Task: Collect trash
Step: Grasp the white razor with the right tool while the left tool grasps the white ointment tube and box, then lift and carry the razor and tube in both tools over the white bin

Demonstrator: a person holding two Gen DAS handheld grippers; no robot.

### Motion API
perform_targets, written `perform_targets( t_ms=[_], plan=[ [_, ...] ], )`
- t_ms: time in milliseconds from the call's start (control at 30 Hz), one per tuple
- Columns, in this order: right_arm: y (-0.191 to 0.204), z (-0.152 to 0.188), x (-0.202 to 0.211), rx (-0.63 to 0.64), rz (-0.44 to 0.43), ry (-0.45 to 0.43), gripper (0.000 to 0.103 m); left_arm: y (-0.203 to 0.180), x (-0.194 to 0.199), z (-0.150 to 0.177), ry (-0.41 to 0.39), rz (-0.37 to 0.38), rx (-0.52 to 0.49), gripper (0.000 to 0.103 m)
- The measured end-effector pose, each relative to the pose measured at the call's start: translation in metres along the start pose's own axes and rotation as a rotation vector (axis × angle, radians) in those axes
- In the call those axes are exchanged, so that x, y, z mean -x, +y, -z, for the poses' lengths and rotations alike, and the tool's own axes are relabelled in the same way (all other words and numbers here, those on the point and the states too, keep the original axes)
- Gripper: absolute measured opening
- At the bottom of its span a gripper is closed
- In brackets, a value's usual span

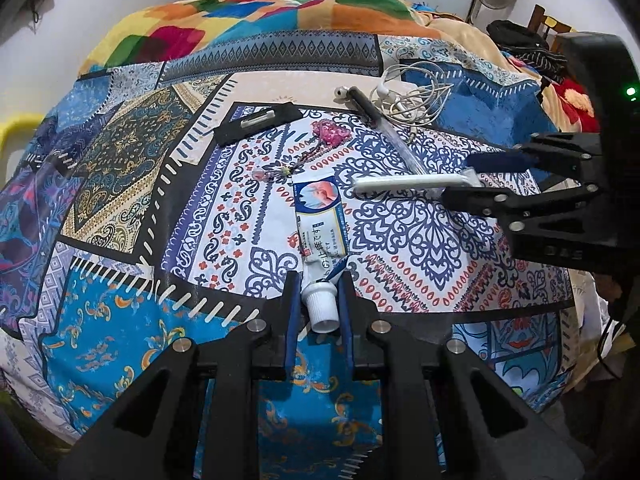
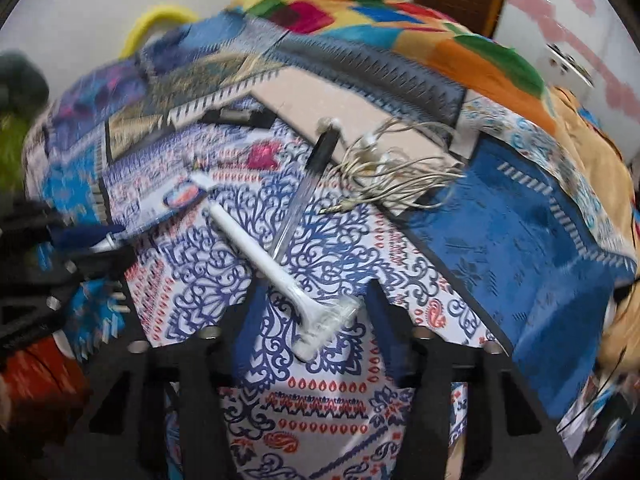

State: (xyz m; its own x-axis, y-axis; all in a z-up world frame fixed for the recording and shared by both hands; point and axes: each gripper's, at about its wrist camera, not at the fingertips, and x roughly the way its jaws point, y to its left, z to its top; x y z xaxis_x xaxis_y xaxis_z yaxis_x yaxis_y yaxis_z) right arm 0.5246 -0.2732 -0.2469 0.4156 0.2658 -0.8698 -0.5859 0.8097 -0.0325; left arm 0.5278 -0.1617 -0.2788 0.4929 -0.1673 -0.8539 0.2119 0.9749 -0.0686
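Two grippers work over the patterned bedsheet (image 1: 400,240), and the white tube (image 1: 320,232) at its centre serves as landmark. Nearest, the left gripper (image 1: 319,304) has its blue pads against the tube's ribbed cap, apparently clamped on it; the flattened, printed body lies limp on the cloth beyond. Lifting by the rigid cap looks wise, since the soft body would fold. Right of the tube, the right gripper (image 2: 314,316) stands wide apart around the head of a white plastic razor (image 2: 280,264), not closed; it should probably close on the stiff handle just behind the head. Beyond the tube lie a pink beaded trinket (image 1: 334,134), a clear-barrelled pen (image 1: 380,124), tangled white earphones (image 1: 408,100) and a flat black card (image 1: 256,122).
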Motion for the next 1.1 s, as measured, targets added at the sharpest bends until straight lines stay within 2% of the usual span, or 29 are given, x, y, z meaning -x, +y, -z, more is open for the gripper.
perform_targets(
  t_ms=[33, 200, 367, 633, 867, 1100],
  plan=[
    [0.000, -0.001, -0.001, 0.002, -0.022, -0.006, 0.032, 0.001, 0.000, 0.000, -0.002, 0.003, 0.002, 0.017],
    [-0.002, 0.000, 0.000, -0.038, -0.038, -0.008, 0.031, 0.001, -0.002, -0.002, -0.006, 0.006, 0.016, 0.017],
    [-0.006, 0.009, 0.006, -0.162, -0.091, -0.006, 0.031, -0.005, -0.003, -0.002, -0.008, -0.031, -0.006, 0.017],
    [-0.001, 0.030, 0.027, -0.288, -0.053, -0.002, 0.031, -0.005, 0.016, 0.001, -0.011, -0.008, 0.030, 0.017],
    [0.004, 0.026, 0.074, -0.337, -0.016, -0.078, 0.031, -0.007, 0.076, -0.005, -0.099, -0.001, 0.047, 0.017],
    [0.028, 0.011, 0.137, -0.332, 0.000, -0.192, 0.031, -0.003, 0.150, -0.002, -0.194, 0.002, 0.073, 0.017]
  ],
)
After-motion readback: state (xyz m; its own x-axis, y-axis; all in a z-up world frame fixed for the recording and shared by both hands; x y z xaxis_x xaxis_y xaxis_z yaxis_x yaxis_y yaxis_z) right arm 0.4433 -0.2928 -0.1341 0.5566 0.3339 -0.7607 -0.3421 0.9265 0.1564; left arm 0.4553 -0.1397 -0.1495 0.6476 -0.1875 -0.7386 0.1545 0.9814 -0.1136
